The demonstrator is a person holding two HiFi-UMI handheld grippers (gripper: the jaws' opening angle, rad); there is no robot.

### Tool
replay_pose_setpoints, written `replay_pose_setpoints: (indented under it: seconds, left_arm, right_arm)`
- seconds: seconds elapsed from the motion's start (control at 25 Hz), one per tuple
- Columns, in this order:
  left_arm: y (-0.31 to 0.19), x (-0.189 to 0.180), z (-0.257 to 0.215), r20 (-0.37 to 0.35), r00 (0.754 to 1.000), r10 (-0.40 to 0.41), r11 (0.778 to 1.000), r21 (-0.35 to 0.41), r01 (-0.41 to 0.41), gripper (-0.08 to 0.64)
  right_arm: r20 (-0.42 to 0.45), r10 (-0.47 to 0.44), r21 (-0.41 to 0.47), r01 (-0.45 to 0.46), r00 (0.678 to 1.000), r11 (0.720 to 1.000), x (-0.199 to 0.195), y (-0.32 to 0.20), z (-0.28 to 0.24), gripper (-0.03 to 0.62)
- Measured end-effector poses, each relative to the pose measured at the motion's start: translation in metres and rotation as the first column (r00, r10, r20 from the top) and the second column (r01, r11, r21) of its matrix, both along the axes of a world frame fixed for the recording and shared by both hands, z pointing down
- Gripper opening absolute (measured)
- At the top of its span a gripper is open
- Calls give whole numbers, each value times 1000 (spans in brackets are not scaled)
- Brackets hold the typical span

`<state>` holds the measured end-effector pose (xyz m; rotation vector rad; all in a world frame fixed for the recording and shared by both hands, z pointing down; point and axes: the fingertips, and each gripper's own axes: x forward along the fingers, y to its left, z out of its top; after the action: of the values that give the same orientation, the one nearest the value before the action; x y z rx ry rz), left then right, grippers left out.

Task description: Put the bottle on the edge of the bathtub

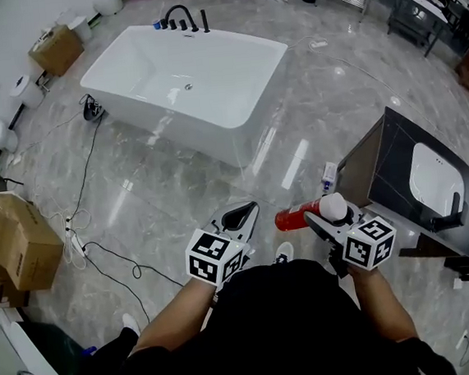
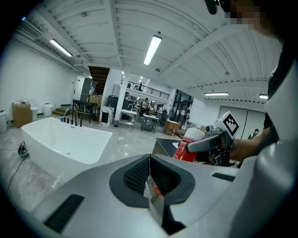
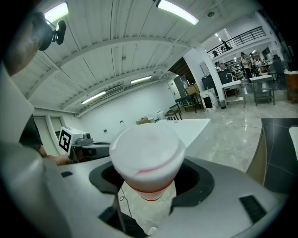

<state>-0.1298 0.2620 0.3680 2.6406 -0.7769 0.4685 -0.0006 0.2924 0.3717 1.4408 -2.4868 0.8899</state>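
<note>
1. Right gripper (image 1: 326,217): fingers clamped on the bottle (image 1: 297,215) just below its cap, cap end facing the gripper's camera. Reads as a carry grip.
2. Left gripper (image 1: 239,217): fingers closed together, nothing between them. Likely idle.
3. Bottle sits lower right of centre in the head view. Bathtub (image 1: 205,140) is upper centre, well apart, so placement isn't done yet.
4. Bottle: smooth red cylinder, rounded white cap. Tub: glossy white, rounded-rectangular, flat rim. Floor (image 1: 137,200): polished grey marble-look.

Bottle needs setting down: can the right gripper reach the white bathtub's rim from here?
Probably not yet: the right gripper, holding the red white-capped bottle, is far from the white bathtub across grey marble floor. Nothing blocks the way.
</note>
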Motion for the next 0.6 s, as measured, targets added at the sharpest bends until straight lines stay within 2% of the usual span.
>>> replay_pose_setpoints:
  seconds: [0.2, 0.4, 0.6]
  left_arm:
    - [-27, 37, 0, 7, 1000, 3, 1000, 14, -3, 17]
    - [-34, 79, 8, 22, 999, 39, 999, 20, -39, 17]
    - [-37, 102, 13, 40, 997, 73, 997, 0, -73, 17]
  right_arm:
    - [-86, -5, 47, 10, 996, 999, 32, -21, 0, 288]
    - [-45, 46, 30, -45, 998, 999, 72, -23, 14, 288]
    - [-77, 74, -3, -74, 994, 997, 97, -26, 32, 288]
